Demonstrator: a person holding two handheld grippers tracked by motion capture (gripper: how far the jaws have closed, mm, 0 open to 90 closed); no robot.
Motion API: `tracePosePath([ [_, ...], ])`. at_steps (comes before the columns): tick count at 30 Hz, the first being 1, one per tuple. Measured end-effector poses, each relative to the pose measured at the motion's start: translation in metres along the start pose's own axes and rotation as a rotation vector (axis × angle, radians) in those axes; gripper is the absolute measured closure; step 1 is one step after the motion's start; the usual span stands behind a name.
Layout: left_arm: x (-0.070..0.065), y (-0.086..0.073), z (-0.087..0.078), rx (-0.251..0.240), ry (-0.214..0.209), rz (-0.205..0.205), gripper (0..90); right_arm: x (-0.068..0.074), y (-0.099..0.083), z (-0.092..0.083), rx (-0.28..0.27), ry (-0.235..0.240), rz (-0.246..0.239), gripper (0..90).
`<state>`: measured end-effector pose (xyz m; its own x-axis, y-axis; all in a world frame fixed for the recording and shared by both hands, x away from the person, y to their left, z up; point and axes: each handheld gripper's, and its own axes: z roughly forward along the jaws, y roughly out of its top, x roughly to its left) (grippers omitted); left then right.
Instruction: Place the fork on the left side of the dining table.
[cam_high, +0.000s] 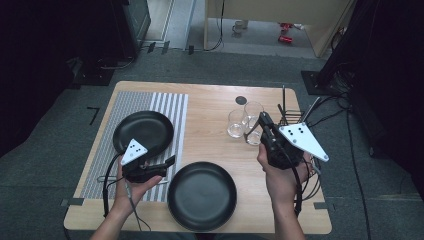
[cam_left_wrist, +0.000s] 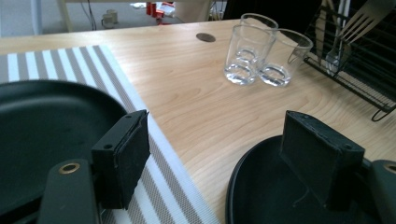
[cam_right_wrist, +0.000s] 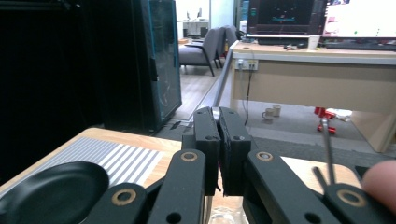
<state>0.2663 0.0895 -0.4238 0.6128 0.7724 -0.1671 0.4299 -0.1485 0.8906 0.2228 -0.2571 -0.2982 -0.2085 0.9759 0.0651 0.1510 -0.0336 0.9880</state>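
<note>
A light wooden surface (cam_high: 210, 125) carries everything. A grey-and-white striped mat (cam_high: 165, 107) covers its left side. 2 black plates come next: 1 plate (cam_high: 145, 131) lies on the mat, and the other plate (cam_high: 202, 196) lies on bare wood at the near edge, just beside the mat's corner.

A black wire rack (cam_high: 295, 116) stands at the right edge, with a fork (cam_left_wrist: 359, 18) upright in it. 3 clear glasses (cam_high: 236, 123) stand clustered just left of the rack.

The left claw (cam_high: 170, 161) hovers low between the 2 plates, its jaws spread wide and holding nothing. The right claw (cam_high: 255, 131) is at the nearest glass (cam_high: 253, 136) of the cluster; in the right gripper view its jaws stand nearly together, pinched on a thin glass rim (cam_right_wrist: 215, 111) between the pads.
</note>
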Motion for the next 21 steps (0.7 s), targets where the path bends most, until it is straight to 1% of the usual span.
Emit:
tracePosePath([
  [11, -0.02, 0.015, 0.013, -0.012, -0.034, 0.028, 24.2, 0.021, -0.006, 0.008, 0.011, 0.05, -0.005, 88.5],
  [16, -0.03, 0.023, 0.018, -0.019, -0.05, 0.046, 24.2, 0.03, -0.007, 0.01, 0.011, 0.067, -0.01, 88.5],
  [21, -0.039, 0.031, 0.024, -0.03, -0.066, 0.054, 24.2, 0.038, -0.009, 0.012, 0.015, 0.083, -0.012, 88.4],
])
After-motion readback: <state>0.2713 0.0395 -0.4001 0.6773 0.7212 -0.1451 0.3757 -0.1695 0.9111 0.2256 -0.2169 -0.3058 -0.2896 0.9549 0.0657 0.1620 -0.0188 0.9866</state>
